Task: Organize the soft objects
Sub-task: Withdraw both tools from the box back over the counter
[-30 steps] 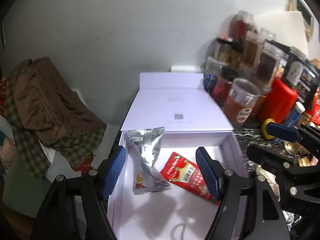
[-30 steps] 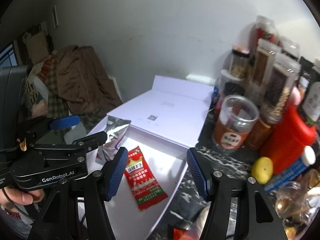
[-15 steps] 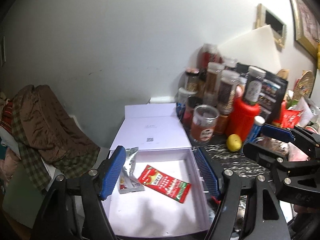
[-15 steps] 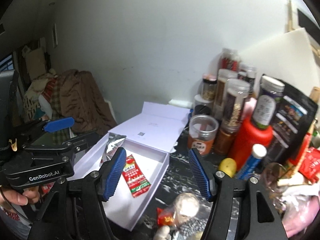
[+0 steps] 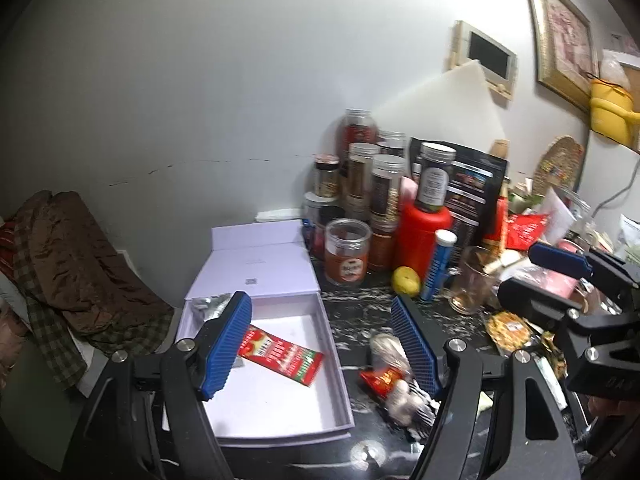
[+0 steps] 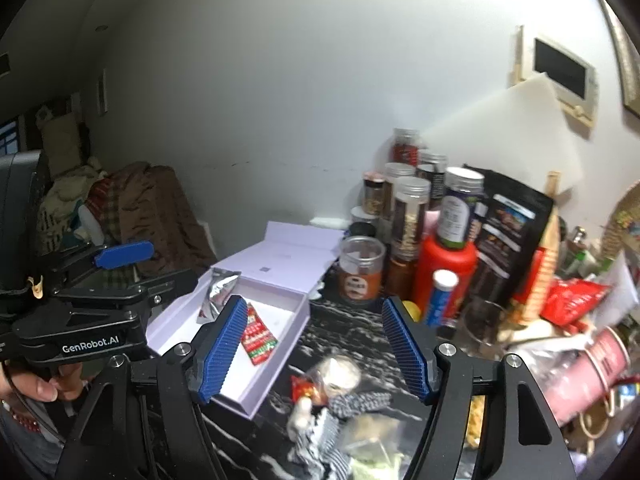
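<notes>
An open pale-lilac box lies on the dark marbled counter, with a red sachet and a silver packet inside. My left gripper hovers above its near right corner, open and holding nothing. In the right wrist view the box sits left of my right gripper. Those jaws are opening, with nothing between them. Below them on the counter lie a small red snack packet, a clear bag and a black-and-white striped cloth.
Jars, a red bottle, a lemon, a blue tube and a glass crowd the counter behind and to the right. A black pouch leans on the wall. Brown clothing is piled left of the box.
Both grippers drew back and rose from the box, which now looks smaller. The cluttered counter on the right came into view. The right jaws stand wider.
</notes>
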The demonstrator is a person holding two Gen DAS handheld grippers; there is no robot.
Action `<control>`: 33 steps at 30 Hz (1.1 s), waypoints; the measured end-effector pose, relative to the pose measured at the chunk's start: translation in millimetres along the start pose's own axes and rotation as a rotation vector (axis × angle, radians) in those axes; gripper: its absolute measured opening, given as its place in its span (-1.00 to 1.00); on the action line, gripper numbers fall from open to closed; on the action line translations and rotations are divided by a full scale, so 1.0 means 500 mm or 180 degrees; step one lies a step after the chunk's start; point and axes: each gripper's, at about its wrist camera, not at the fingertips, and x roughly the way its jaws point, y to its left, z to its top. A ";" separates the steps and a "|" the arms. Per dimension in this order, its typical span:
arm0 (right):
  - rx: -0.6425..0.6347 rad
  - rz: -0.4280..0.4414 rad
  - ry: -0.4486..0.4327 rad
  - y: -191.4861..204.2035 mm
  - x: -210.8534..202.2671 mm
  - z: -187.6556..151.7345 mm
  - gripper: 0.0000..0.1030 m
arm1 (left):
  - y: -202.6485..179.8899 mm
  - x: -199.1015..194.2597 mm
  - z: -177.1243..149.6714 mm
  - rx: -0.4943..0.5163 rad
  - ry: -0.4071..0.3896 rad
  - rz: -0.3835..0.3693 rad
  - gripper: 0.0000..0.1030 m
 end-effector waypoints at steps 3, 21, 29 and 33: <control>0.0044 -0.0059 -0.0024 -0.006 -0.031 -0.018 0.46 | -0.021 -0.012 -0.014 0.0064 0.0014 -0.0132 0.40; 0.0365 -0.0420 0.0211 -0.034 -0.111 -0.172 0.46 | -0.115 -0.029 -0.136 0.0168 0.0281 -0.0514 0.40; 0.0486 -0.0458 0.0404 -0.049 -0.103 -0.244 0.46 | -0.154 -0.011 -0.193 0.0161 0.0505 -0.0735 0.40; 0.0564 -0.0451 0.0508 -0.063 -0.093 -0.277 0.46 | -0.161 0.006 -0.215 0.0095 0.0619 -0.0783 0.40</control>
